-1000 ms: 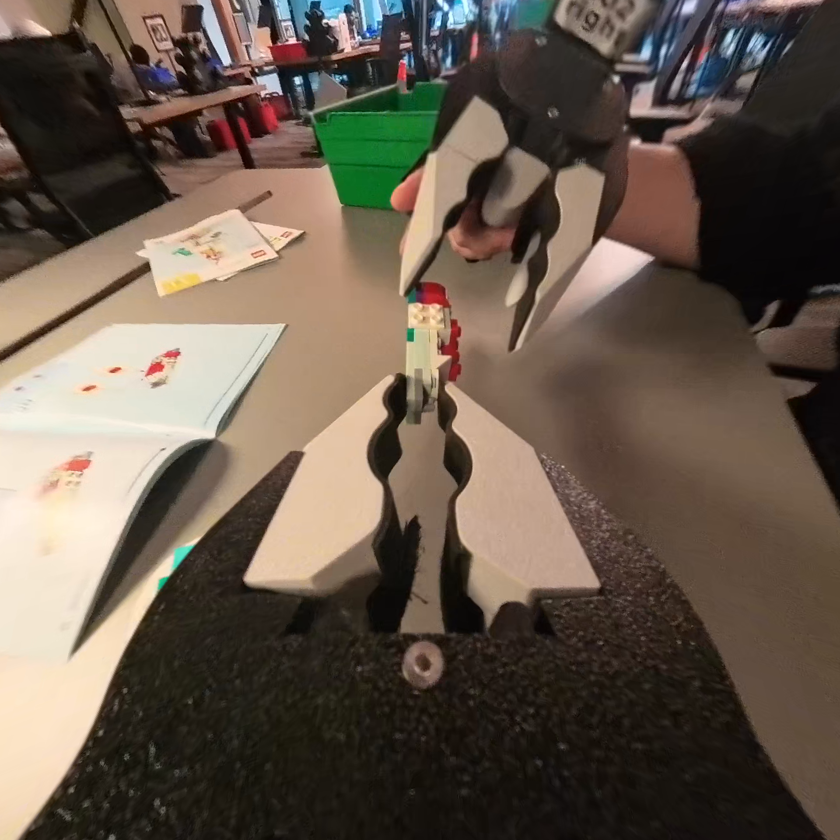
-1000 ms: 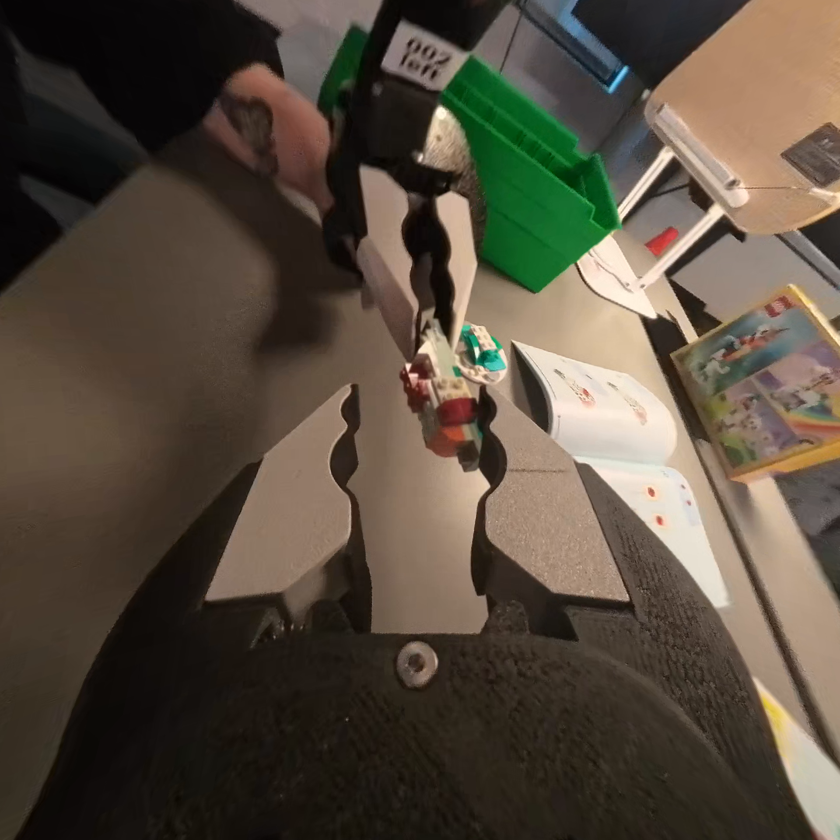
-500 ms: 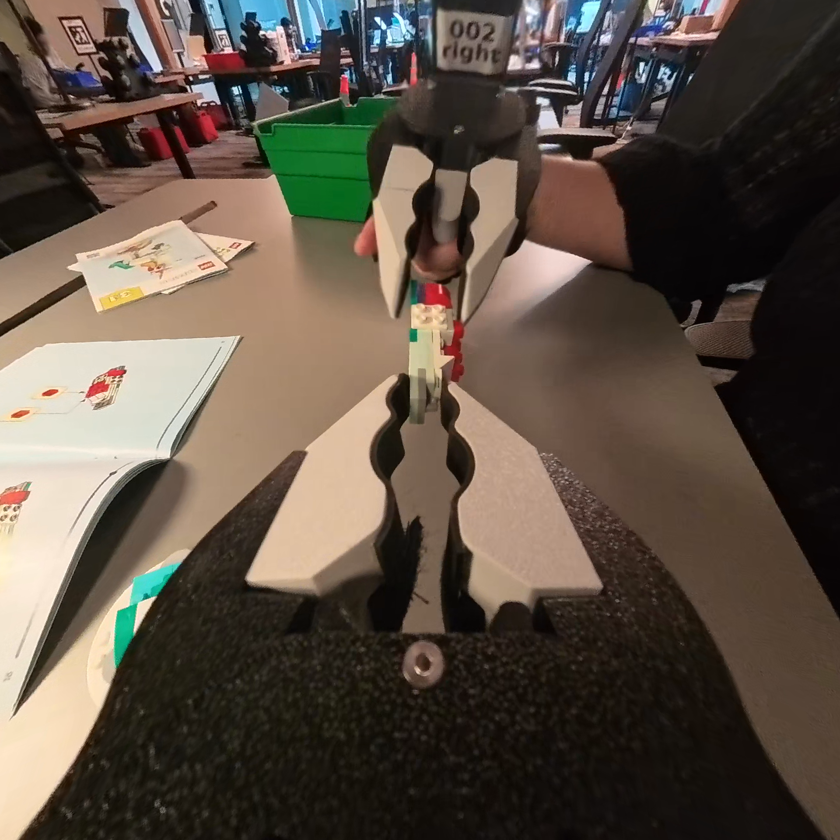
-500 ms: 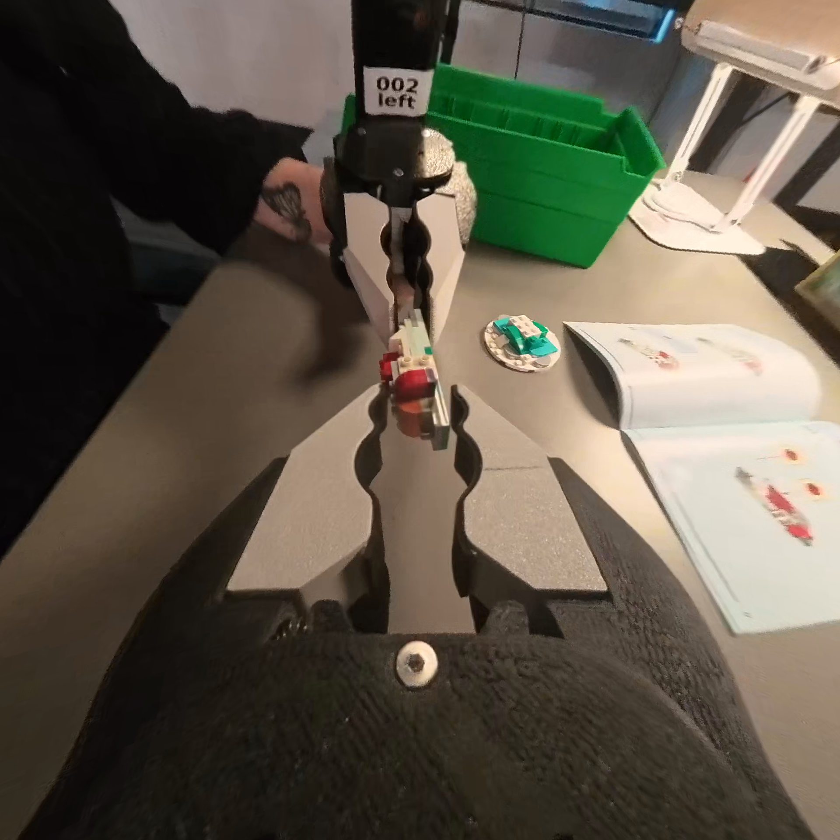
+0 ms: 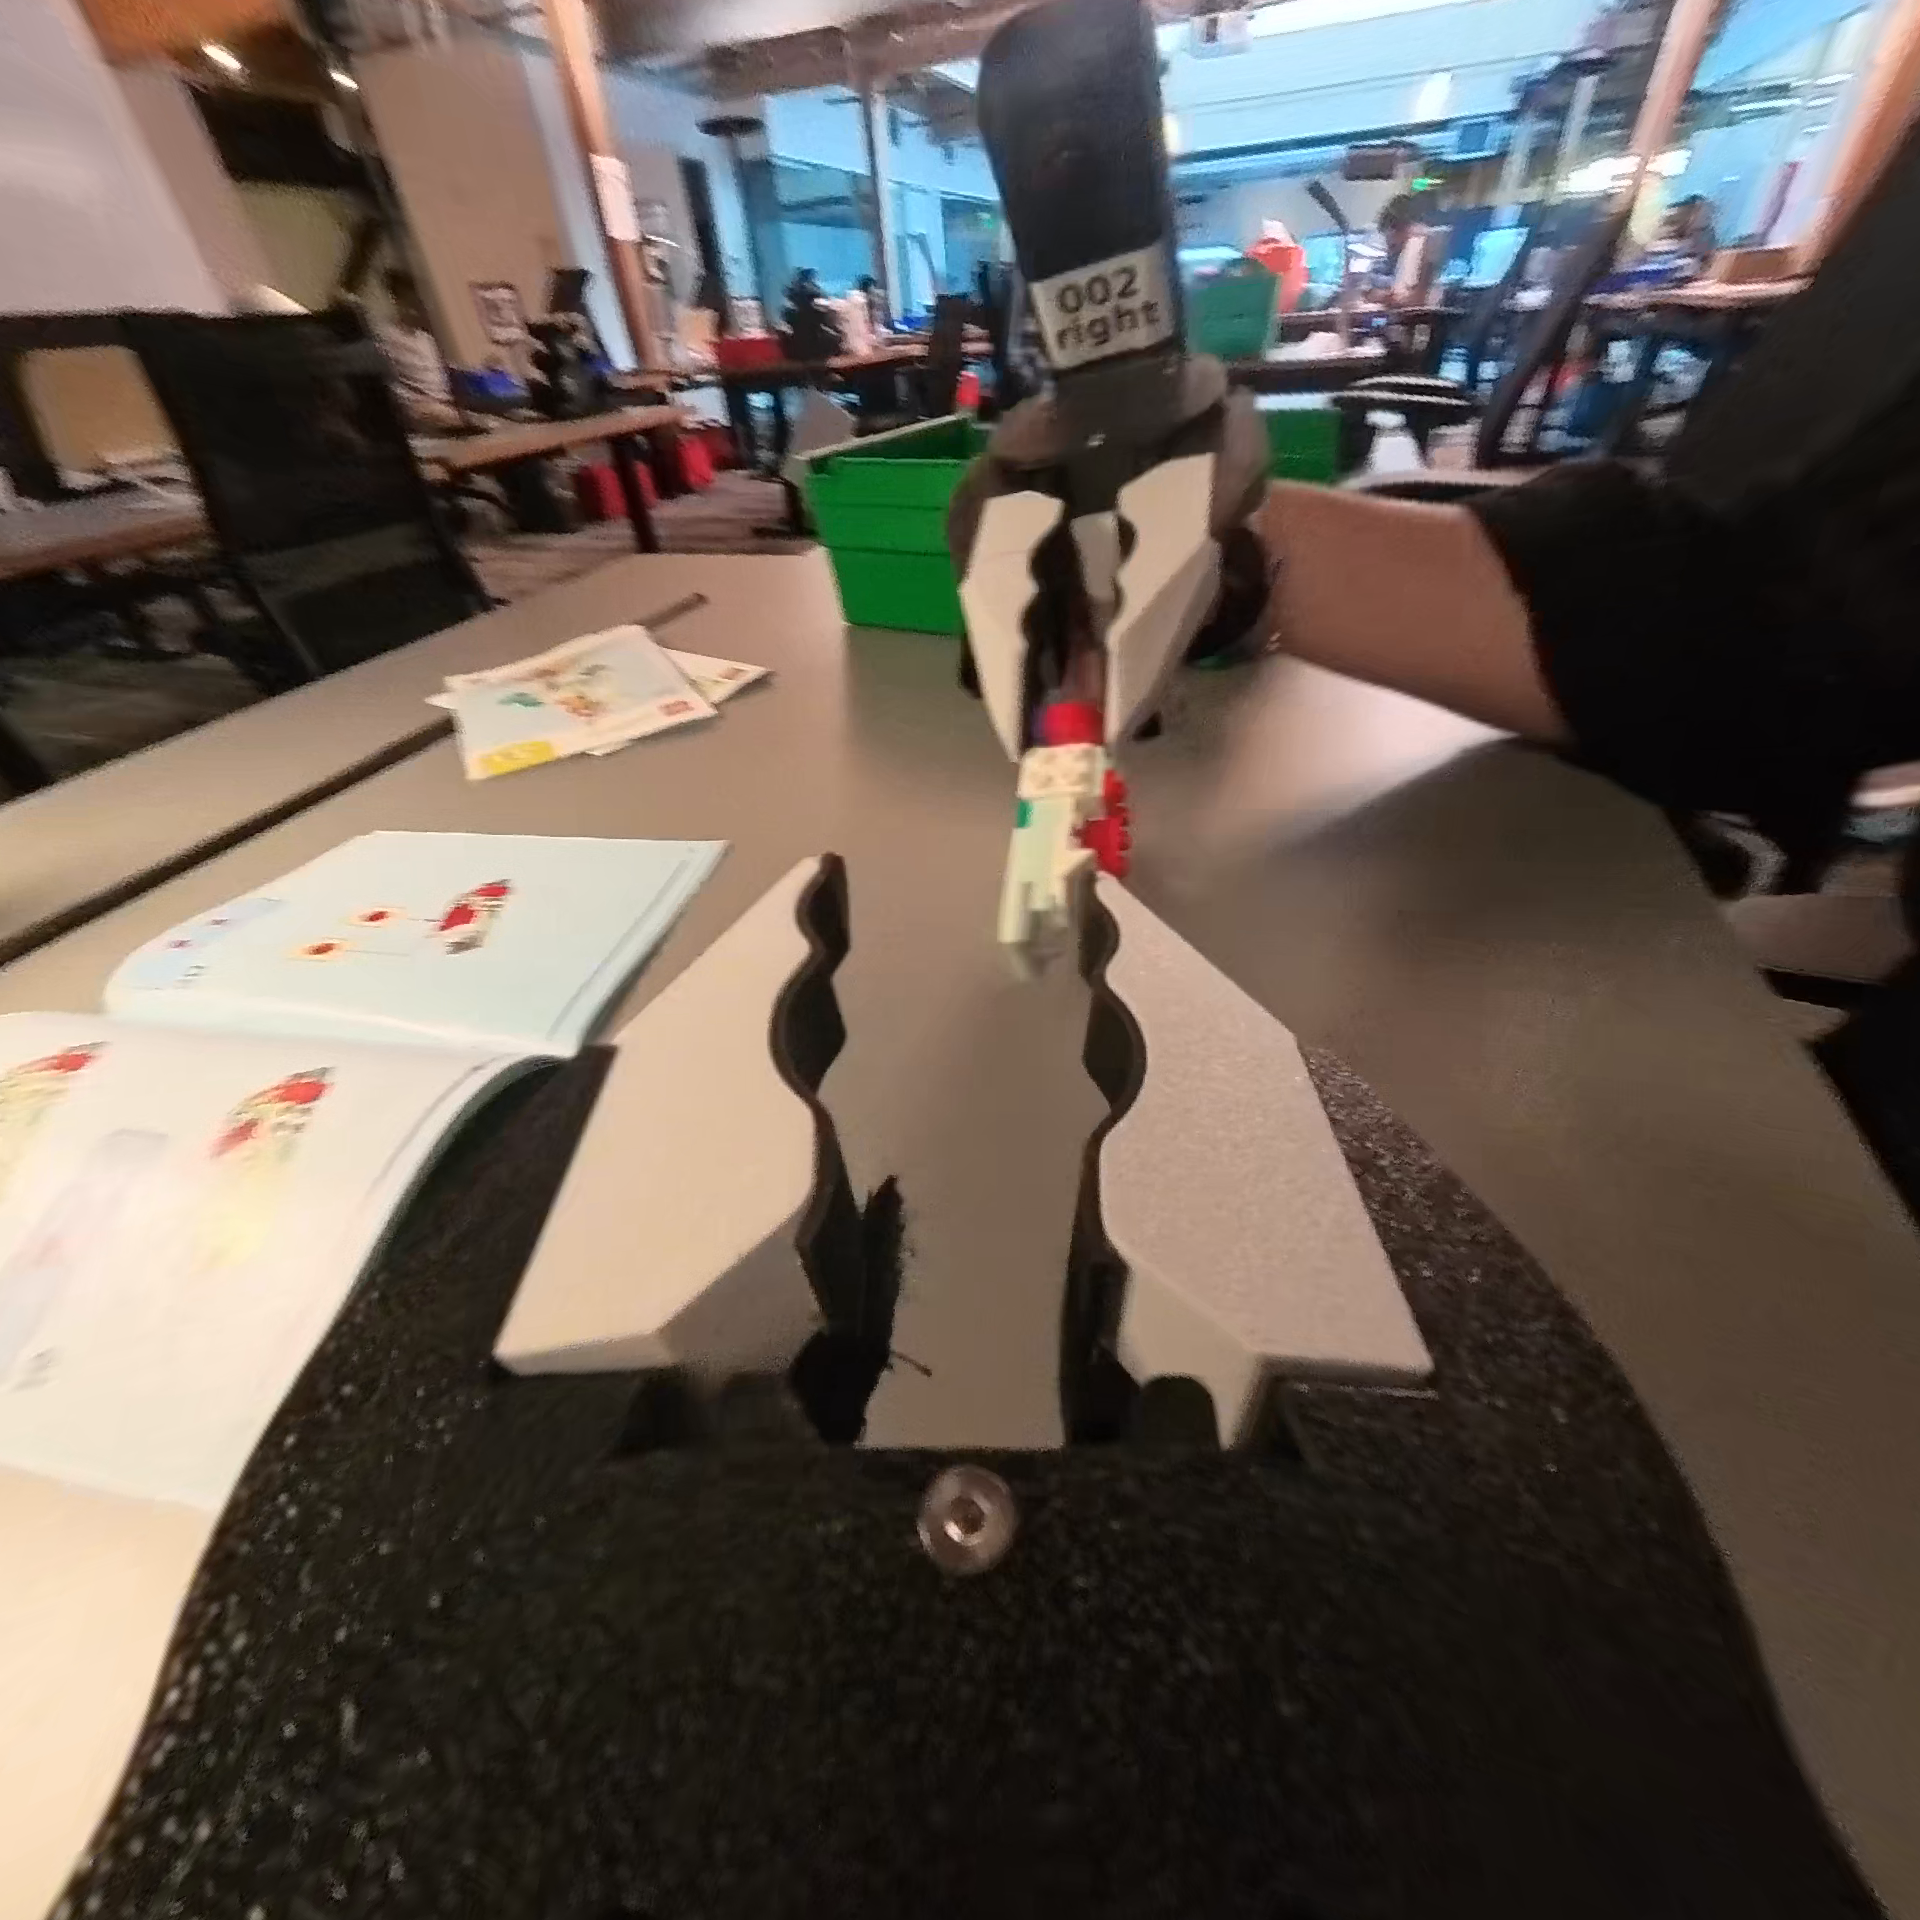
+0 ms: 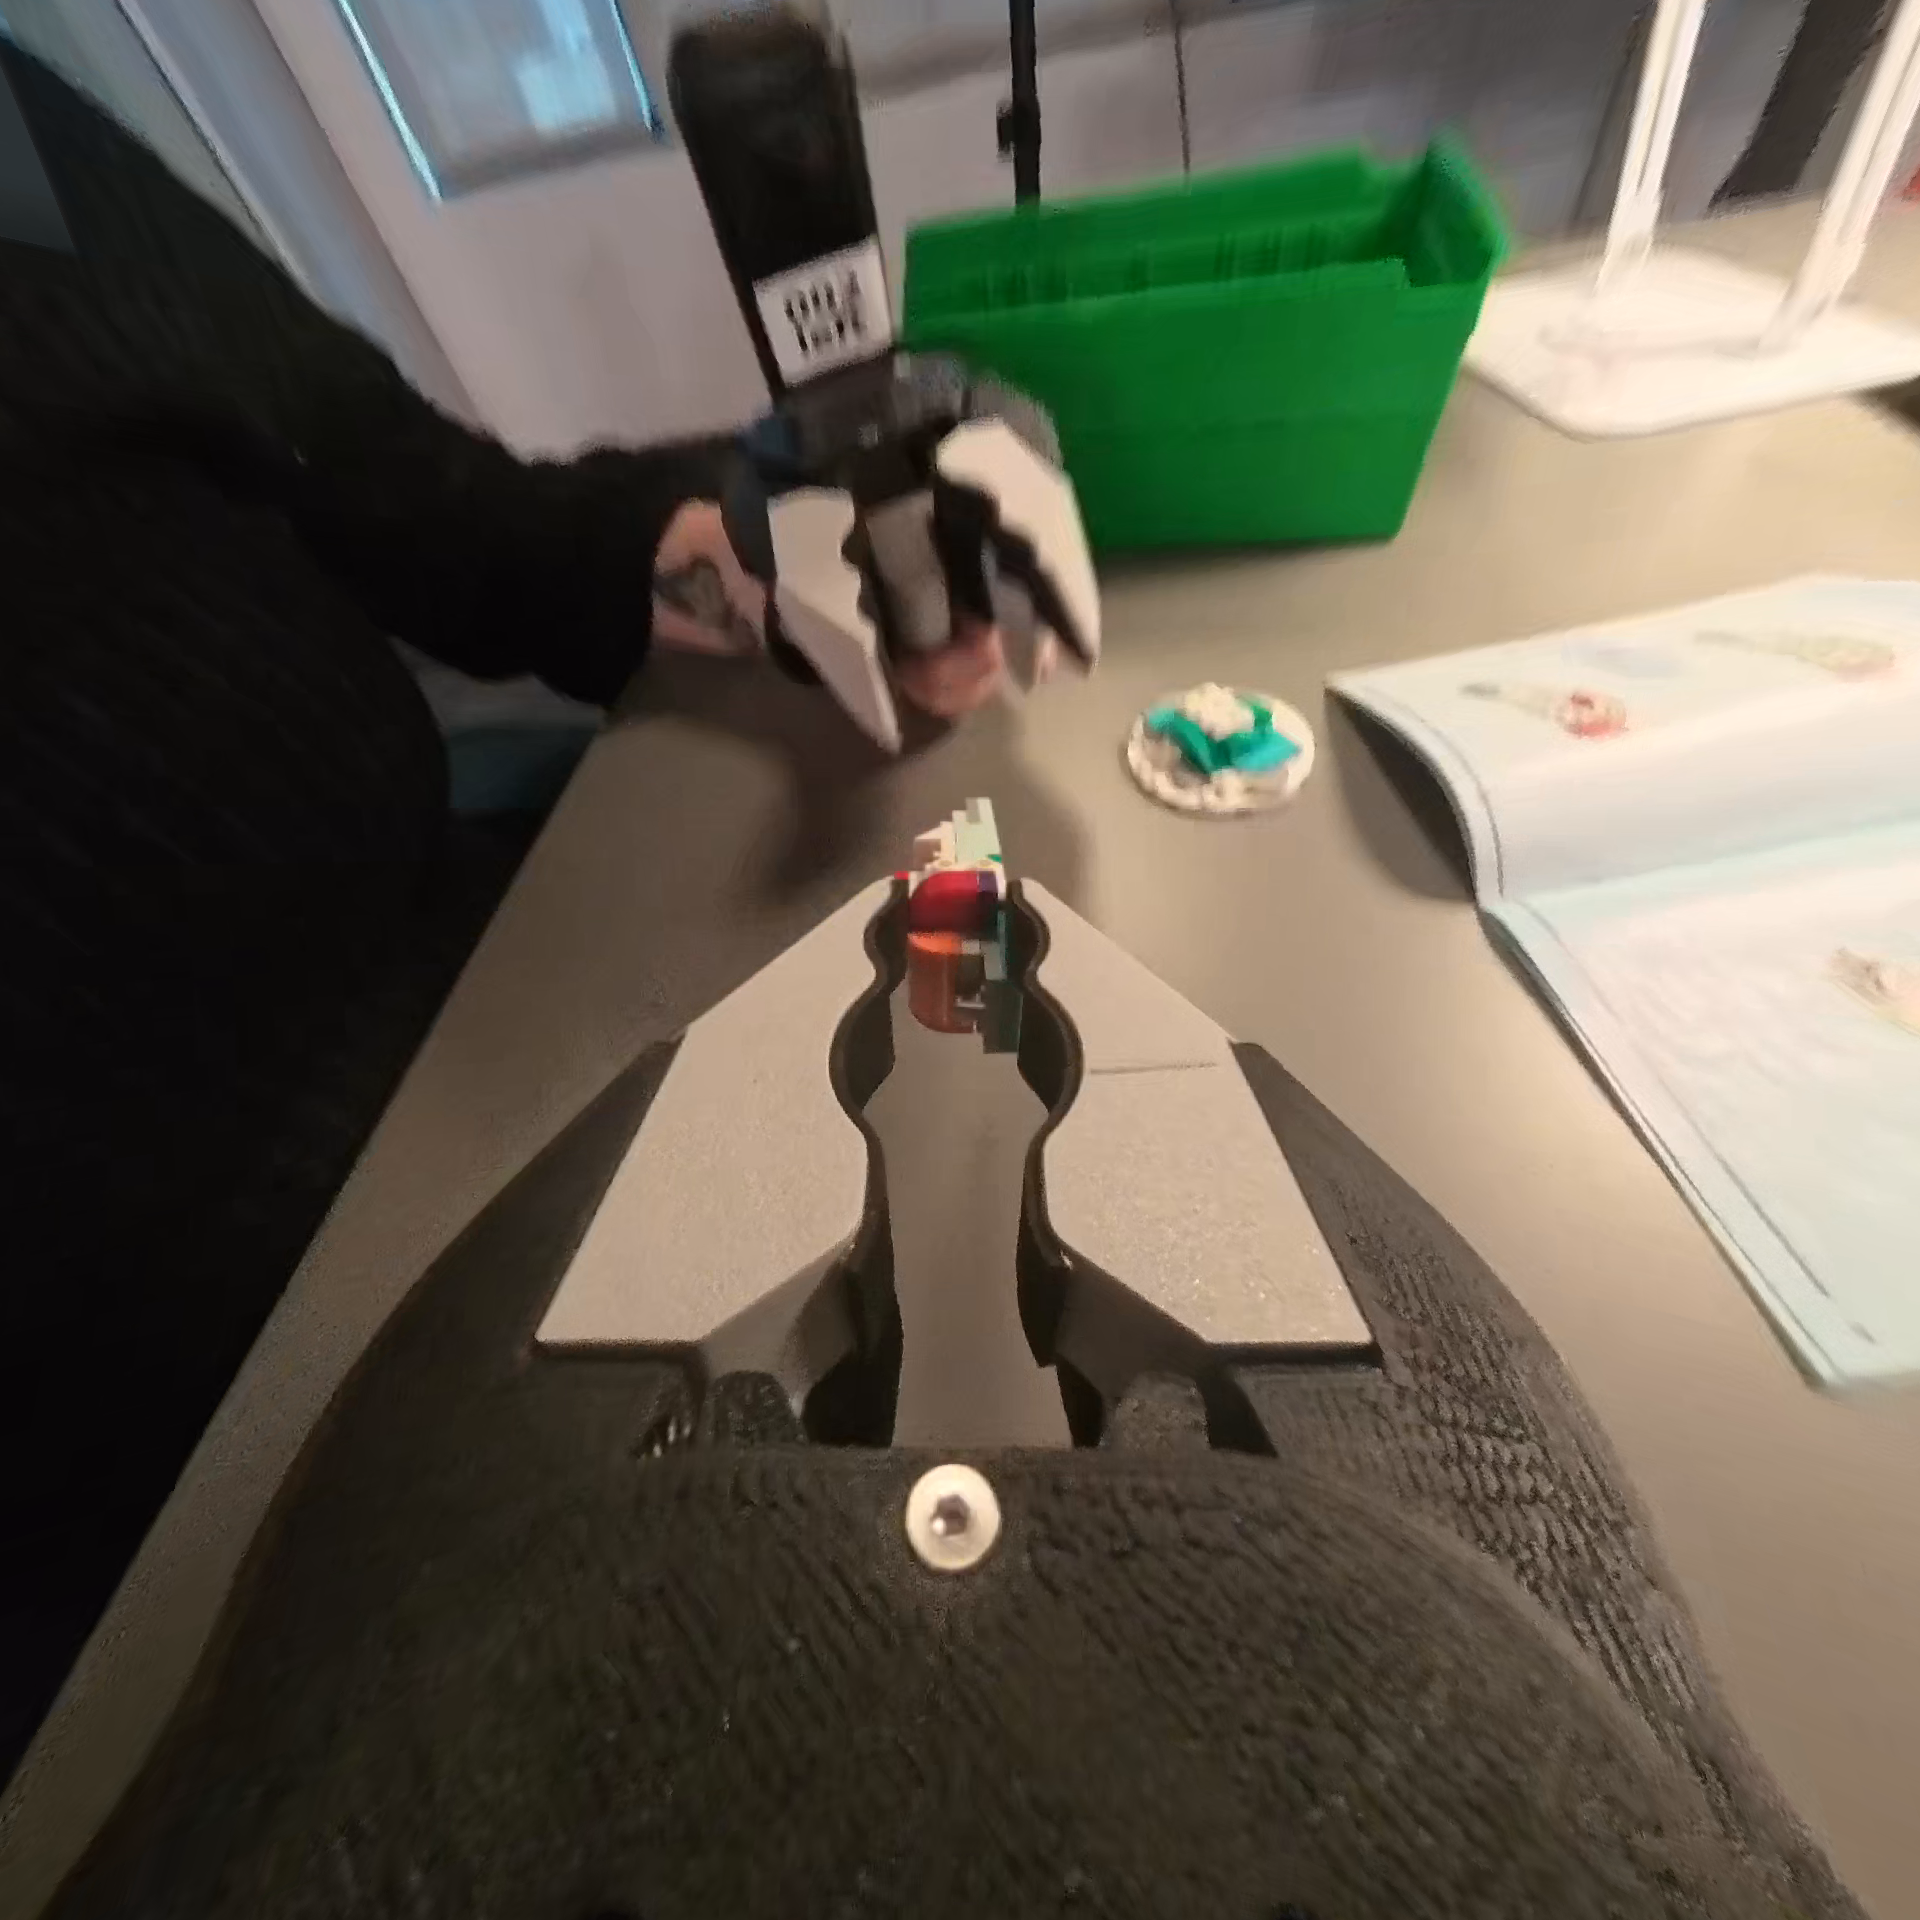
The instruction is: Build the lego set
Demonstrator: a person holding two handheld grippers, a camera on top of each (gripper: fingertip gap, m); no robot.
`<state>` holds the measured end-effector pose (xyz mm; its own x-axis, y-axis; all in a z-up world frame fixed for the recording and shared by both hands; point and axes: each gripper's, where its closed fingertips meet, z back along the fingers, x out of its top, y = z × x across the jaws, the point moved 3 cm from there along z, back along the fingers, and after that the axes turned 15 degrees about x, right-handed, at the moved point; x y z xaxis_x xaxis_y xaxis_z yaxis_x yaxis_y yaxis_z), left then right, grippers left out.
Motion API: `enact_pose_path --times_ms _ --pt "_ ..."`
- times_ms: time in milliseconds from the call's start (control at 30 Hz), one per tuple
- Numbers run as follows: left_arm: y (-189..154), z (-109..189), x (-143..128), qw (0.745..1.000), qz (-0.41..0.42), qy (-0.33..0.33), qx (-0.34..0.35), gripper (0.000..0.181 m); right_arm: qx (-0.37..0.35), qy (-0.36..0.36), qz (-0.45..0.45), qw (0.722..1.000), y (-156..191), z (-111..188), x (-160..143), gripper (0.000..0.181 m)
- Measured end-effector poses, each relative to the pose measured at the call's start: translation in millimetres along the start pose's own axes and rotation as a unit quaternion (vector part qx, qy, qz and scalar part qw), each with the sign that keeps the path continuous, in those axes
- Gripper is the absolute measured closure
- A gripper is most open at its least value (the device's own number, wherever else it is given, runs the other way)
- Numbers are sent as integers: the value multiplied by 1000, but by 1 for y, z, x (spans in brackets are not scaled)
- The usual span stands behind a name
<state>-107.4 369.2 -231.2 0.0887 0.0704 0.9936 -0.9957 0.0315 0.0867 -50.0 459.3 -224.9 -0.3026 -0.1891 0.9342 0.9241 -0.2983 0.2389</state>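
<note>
Right gripper (image 6: 956,914) pinches the small lego model (image 6: 961,935) at its tips, above the table (image 6: 727,831). Left gripper (image 5: 961,883) jaws wide, empty, clear of it: likely a handover to regrip.

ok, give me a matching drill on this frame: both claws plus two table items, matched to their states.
1. left claw
2. right claw
3. booklet
4. round teal-and-white piece

a. lying open, pages up
b. shut on the lego model
c. open, holding nothing
d. loose, in front of the green bin

Pairs: 1-c, 2-b, 3-a, 4-d
</note>
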Motion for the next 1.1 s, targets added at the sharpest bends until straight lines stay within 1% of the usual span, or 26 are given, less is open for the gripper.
enact_pose_path --times_ms 67,167,233,300,367,400,467,500,533,633,667,733,767,800,833,867,900,967,1000,1067,1100 --pt "12 2 4 999 -7 -18 39 139 26 70 -42 996 0 14 -8 164" --pt "22 4 11 997 13 -43 70 143 67 184 -99 976 -3 30 -16 164" --pt "24 5 12 996 24 -48 74 144 116 263 -157 945 -2 35 -25 164" --pt "23 3 11 996 24 -46 73 145 169 325 -219 904 -2 35 -36 164" --pt "21 1 8 997 21 -39 71 147 212 365 -272 865 -4 31 -46 165" --pt "20 1 7 997 16 -38 70 147 219 387 -287 849 -9 29 -52 165" --pt "19 0 7 997 6 -37 71 149 231 421 -310 821 -17 25 -61 168" --pt "18 0 7 997 3 -38 72 150 237 422 -323 813 -20 21 -61 169" --pt "18 1 7 997 1 -39 72 152 226 428 -320 814 -27 17 -62 172" --pt "20 2 8 996 6 -43 75 152 189 436 -277 835 -43 10 -59 169" --pt "20 2 8 996 8 -44 76 152 173 425 -264 848 -48 7 -55 166" --pt "22 3 9 996 11 -45 80 151 125 380 -224 889 -57 5 -40 160" --pt "22 3 10 995 11 -47 84 151 87 347 -198 913 -61 5 -30 155" --pt "22 3 11 995 9 -49 87 151 33 308 -175 935 -64 8 -18 153" --pt "22 4 12 995 6 -51 90 151 -32 265 -157 951 -66 12 -6 153" --pt "22 5 13 994 2 -53 94 151 -96 224 -139 960 -63 19 3 160" --pt "22 5 15 994 -1 -57 98 151 -150 189 -124 962 -53 26 8 167" --pt "22 7 19 992 -8 -66 106 151 -246 153 -116 950 -26 40 1 181" --pt "22 7 21 991 -11 -70 113 151 -279 154 -125 940 -10 44 -9 181" --pt "26 9 24 988 -13 -79 131 153 -313 168 -149 923 19 44 -35 181" --pt "27 10 25 987 -13 -83 139 153 -328 172 -160 915 28 43 -46 181"
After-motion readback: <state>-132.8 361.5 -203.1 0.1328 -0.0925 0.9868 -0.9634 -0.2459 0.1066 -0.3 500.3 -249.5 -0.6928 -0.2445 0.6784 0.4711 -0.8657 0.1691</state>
